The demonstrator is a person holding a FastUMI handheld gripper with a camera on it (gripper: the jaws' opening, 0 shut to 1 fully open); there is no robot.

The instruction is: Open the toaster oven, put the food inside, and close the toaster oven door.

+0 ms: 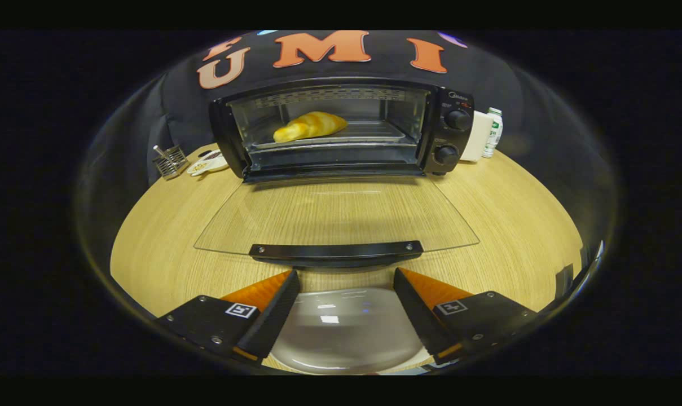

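Observation:
A black toaster oven (341, 129) stands at the far side of a wooden table (515, 225). Its glass door (335, 217) lies folded down flat toward me, with the black door handle (335, 252) just ahead of my fingertips. Inside, a golden croissant (309, 126) rests on the wire rack, toward the left. My gripper (346, 276) is open, its fingers spread wide just short of the handle, with nothing between them. Below the fingers sits a white plate (346, 330).
Left of the oven are a metal wire holder (170, 160) and a small dish (208, 163). To the oven's right stand a white box (478, 137) and a small bottle (493, 131). Two knobs (456, 120) sit on the oven's right panel.

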